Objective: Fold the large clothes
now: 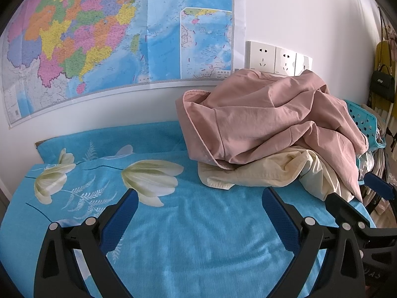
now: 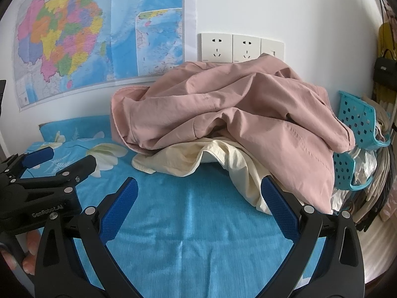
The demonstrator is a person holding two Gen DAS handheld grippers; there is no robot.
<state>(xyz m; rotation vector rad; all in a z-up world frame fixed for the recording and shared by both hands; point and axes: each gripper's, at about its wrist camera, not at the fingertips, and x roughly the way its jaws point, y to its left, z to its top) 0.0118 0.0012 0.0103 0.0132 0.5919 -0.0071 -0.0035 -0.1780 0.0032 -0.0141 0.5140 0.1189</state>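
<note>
A crumpled pink garment (image 1: 273, 119) lies heaped on a cream garment (image 1: 260, 171) at the back right of a table covered with a blue floral cloth (image 1: 186, 236). The pile also shows in the right wrist view, pink (image 2: 235, 114) over cream (image 2: 198, 159). My left gripper (image 1: 199, 200) is open and empty, above the cloth in front of the pile. My right gripper (image 2: 198, 188) is open and empty, its right finger close to the cream garment's hanging edge. The left gripper also shows in the right wrist view (image 2: 59, 157), open, at the left.
A map (image 1: 111, 37) and wall sockets (image 1: 275, 58) hang on the wall behind the table. A blue plastic basket (image 2: 357, 124) and hanging bags (image 1: 382, 82) stand to the right of the pile. The table's right edge drops off beside the basket.
</note>
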